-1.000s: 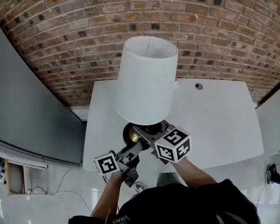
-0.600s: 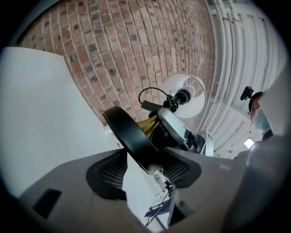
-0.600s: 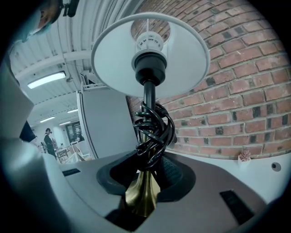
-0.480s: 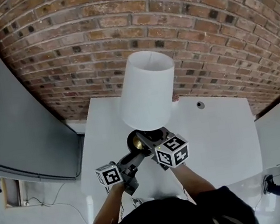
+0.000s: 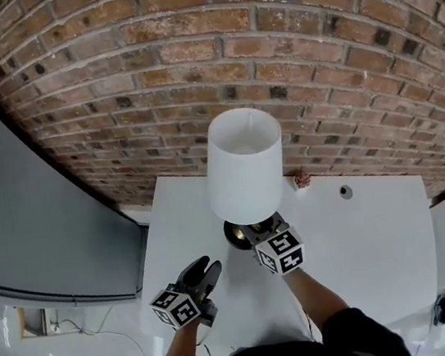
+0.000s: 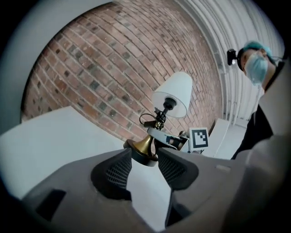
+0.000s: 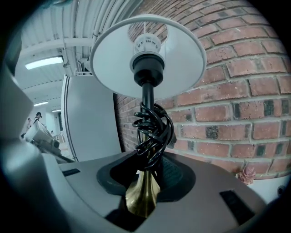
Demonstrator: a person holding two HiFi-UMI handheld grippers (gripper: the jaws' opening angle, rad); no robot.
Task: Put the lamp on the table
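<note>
The lamp point(image 5: 244, 164) has a white shade, a brass stem and a dark round base point(image 5: 237, 235). It stands upright on the white table point(image 5: 365, 243), near the brick wall. My right gripper point(image 5: 253, 231) is shut on the brass stem point(image 7: 142, 195), just below a bundle of coiled black cord point(image 7: 152, 129). My left gripper point(image 5: 202, 271) is off the lamp, to its near left. Its jaws are closing with nothing between them. In the left gripper view the lamp base point(image 6: 143, 149) lies beyond the left gripper's fingertips point(image 6: 144, 164), and the right gripper point(image 6: 170, 139) grips the stem.
A brick wall point(image 5: 271, 58) runs behind the table. A big grey panel point(image 5: 37, 209) stands at the left. A small pink object point(image 5: 301, 178) and a round hole point(image 5: 346, 192) are at the table's back edge. A masked person point(image 6: 261, 77) is at the right in the left gripper view.
My left gripper has let go of the lamp's base and drawn back to the near left. The lamp has gone from tilted to upright, closer to the wall, with the right gripper still on it.
</note>
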